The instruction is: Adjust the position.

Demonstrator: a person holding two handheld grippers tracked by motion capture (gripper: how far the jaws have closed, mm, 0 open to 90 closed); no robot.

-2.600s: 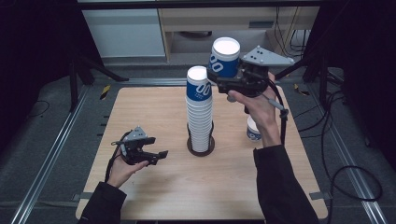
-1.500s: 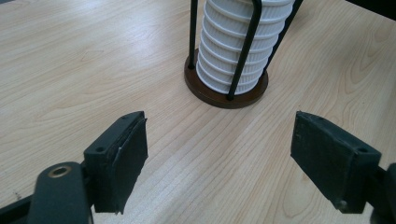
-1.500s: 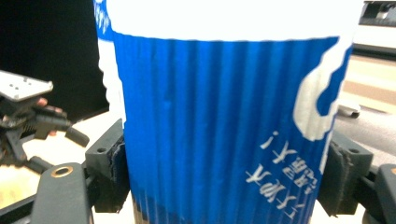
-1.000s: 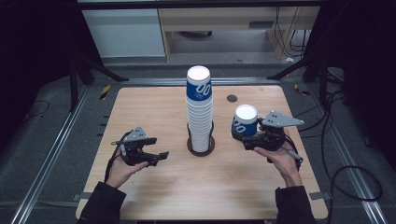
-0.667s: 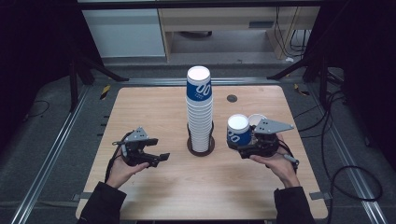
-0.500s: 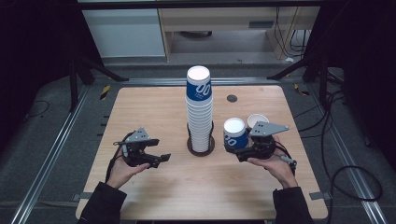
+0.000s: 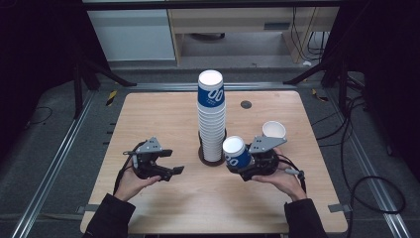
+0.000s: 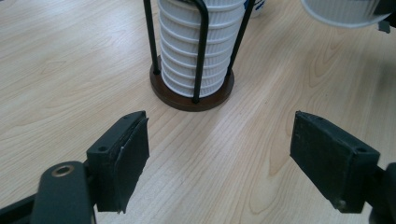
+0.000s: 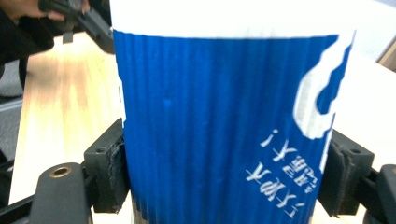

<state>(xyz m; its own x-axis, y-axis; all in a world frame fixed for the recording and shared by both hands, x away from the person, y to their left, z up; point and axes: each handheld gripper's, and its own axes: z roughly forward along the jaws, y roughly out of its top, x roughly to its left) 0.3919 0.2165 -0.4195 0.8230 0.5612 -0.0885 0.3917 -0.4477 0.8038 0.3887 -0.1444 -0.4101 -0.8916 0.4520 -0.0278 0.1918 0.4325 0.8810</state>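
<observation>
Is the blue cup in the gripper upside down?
Yes. The blue cup shows its closed white bottom on top, tilted a little, and the right gripper squeezes its sides; its printed writing reads upside down.

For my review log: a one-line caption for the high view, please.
Right gripper holds an upside-down blue cup beside the racked cup stack; left gripper rests open.

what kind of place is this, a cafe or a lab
Most likely a lab or recording bench, not a cafe. A bare wooden table sits in a metal rail frame, loose cables trail on the grey floor, and the right tool holds one cup beside a cup stack.
</observation>
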